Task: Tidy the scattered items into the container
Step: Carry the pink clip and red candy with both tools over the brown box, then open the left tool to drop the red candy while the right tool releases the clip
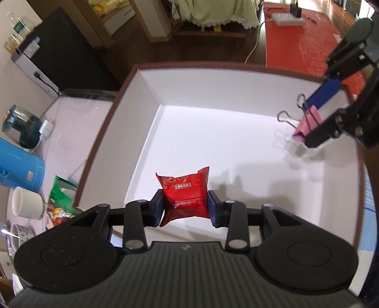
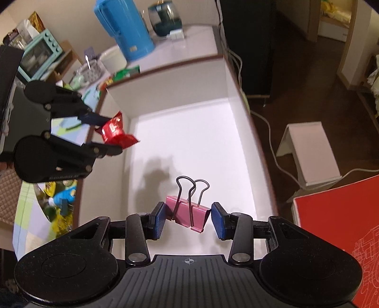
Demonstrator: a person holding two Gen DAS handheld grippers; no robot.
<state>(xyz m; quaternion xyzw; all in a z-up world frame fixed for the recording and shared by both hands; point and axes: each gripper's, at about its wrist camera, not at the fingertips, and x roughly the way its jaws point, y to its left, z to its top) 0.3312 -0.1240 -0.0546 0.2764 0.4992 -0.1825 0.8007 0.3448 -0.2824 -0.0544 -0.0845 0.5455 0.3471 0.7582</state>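
A white, brown-rimmed box [image 1: 213, 94] lies open below both grippers. My left gripper [image 1: 186, 206] is shut on a red snack packet [image 1: 184, 189], pinched between its blue pads above the box's near left part. In the right wrist view that packet [image 2: 116, 135] hangs in the left gripper [image 2: 111, 135] over the box's left wall [image 2: 177, 78]. My right gripper [image 2: 188, 218] is shut on a pink binder clip [image 2: 187, 210] with its wire handles up. From the left wrist view the clip [image 1: 312, 116] hangs in the right gripper [image 1: 308, 125] above the box floor, casting a shadow.
Left of the box stand a blue jug [image 1: 16, 163], a white cup [image 1: 26, 203] and a green snack bag [image 1: 61, 194]. A red mat [image 1: 308, 35] with a power strip [image 1: 287, 19] lies beyond it. A white stool [image 2: 310, 151] and cables are on the floor.
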